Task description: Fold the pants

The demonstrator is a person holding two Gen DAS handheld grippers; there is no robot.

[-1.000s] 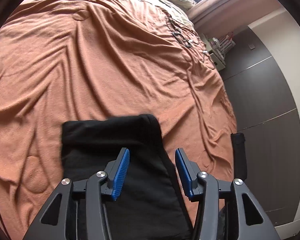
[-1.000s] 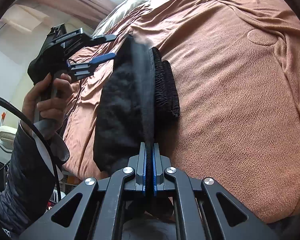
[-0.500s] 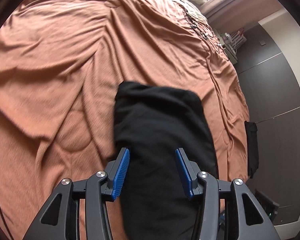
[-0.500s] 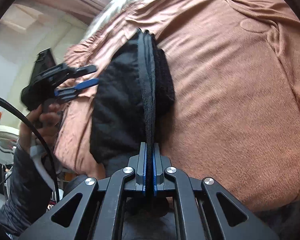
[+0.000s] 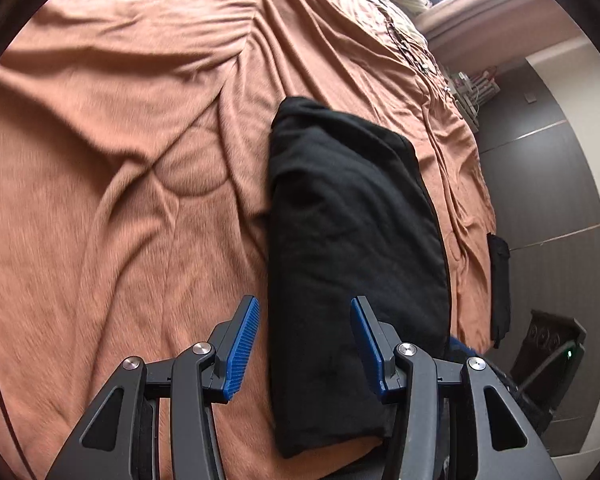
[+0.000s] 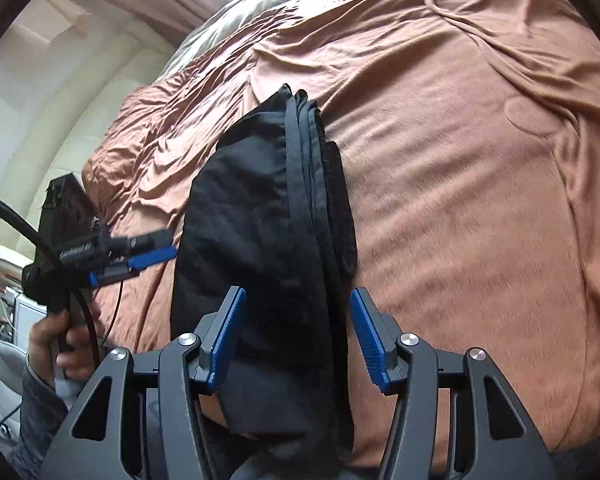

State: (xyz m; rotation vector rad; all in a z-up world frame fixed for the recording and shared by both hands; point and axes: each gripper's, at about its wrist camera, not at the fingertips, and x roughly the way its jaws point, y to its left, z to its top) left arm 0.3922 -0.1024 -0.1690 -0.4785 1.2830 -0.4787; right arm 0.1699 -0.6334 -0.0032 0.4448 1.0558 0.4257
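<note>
Now folded and let go: black pants (image 5: pixel 352 240) lying as a thick oblong bundle on the rust-brown bedspread (image 5: pixel 120 160).
Right gripper (image 6: pixel 298 336) just sprung apart, blue ribbed pads clear of the stacked hems below; left gripper (image 5: pixel 304 344) half-wide, empty, hovering above the bundle; soft matte fabric, layered edges; probably only smoothing or squaring left to do.

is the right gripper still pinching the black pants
Apart. In the right wrist view the right gripper has just opened; its blue pads stand clear of the folded pants.
</note>
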